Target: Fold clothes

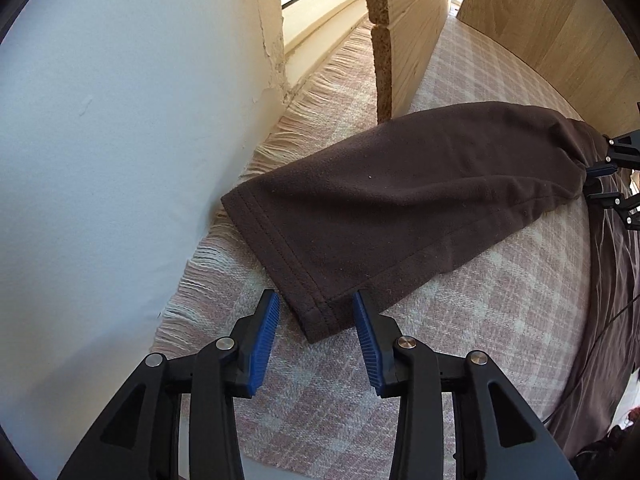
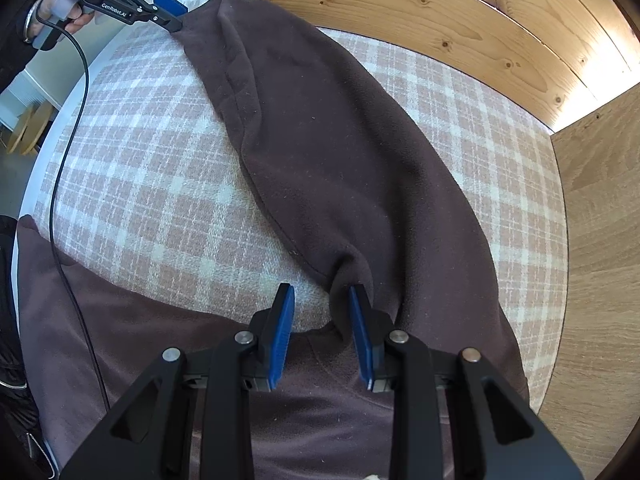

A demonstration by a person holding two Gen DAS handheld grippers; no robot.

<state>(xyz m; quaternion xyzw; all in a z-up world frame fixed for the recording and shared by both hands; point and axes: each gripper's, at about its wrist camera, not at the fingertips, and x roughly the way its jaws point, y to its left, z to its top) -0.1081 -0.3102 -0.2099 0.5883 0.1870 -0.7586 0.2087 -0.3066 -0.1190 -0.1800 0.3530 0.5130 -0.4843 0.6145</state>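
A pink and cream checked blanket (image 2: pixel 152 184) covers the surface, its fringe running along a pale wall (image 1: pixel 120 140) on one side, with knotty wooden boards (image 2: pixel 460 36) and a lighter wood panel (image 2: pixel 600 260) closing in the far side. Across the blanket lies a dark brown fleece garment (image 2: pixel 340 140), and one long sleeve (image 1: pixel 400 192) of it stretches flat from the body toward the wall, its double-stitched cuff (image 1: pixel 296 272) nearest the fringe.

The left gripper (image 1: pixel 316 312) points steeply down at the corner of that cuff. Its jaws stand partly apart, one blue pad (image 1: pixel 264 340) on either side of the cuff corner; the fabric lies flat on the blanket between them and neither pad presses on it. In the right wrist view the same gripper (image 2: pixel 176 14) shows at the sleeve's far end, in a hand (image 2: pixel 68 12) with a black cable (image 2: pixel 68 152) trailing from it.

The right gripper (image 2: pixel 322 300) also points down, at the spot where the sleeve narrows into bunched folds and meets the body of the garment. Its jaws are partly apart. The right-hand pad (image 2: pixel 360 336) rests against the gathered fleece, while the other pad stands clear over blanket, so nothing is clamped between them.
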